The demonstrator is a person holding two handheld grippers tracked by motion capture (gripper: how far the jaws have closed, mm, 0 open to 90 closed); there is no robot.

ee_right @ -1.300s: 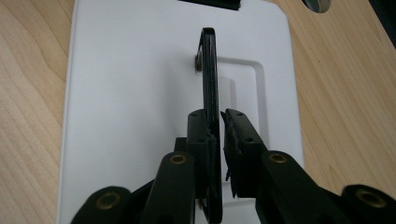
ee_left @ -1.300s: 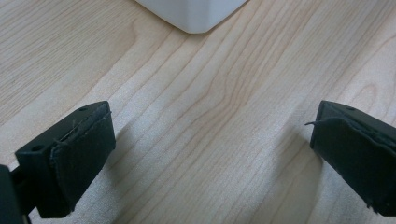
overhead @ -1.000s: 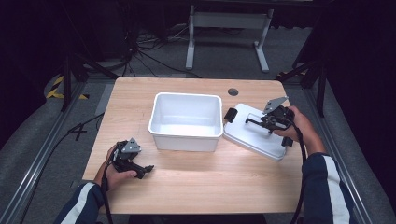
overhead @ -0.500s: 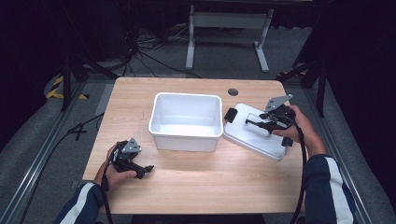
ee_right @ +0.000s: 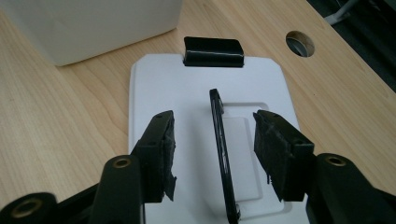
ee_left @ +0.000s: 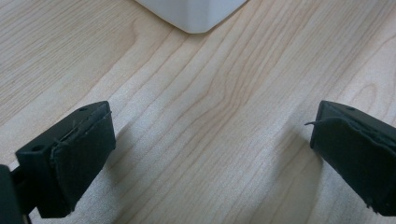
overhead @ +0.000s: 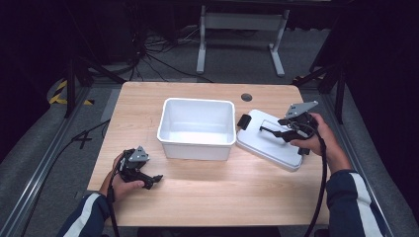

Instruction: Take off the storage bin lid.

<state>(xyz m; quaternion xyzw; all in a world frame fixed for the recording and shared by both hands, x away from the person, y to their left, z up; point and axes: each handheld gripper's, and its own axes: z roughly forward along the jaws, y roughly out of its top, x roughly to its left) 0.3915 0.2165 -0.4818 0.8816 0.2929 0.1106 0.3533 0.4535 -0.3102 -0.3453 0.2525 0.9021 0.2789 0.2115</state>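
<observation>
Now R gripper [ee_right: 214,151] part open astride lid handle [ee_right: 221,149], lid [overhead: 269,139] near surface's right edge, L gripper [ee_left: 212,158] wide open, empty.

Left gripper [overhead: 140,170]: black body, with a grey three-cornered plate [overhead: 138,154] mounted on top.
Left pads [ee_left: 84,154]: black blocks covered with a rough foam-like lining, torn a little at the edges; a small hole is seen on the top face.
Right gripper [ee_right: 212,154]: black arms with brass-coloured rivets; worn pads [ee_right: 275,149] are fitted.
Cables: a black cable [overhead: 321,182] is trailed from the right gripper.
Sleeves [overhead: 358,197]: dark, probably navy, with one white stripe.
</observation>
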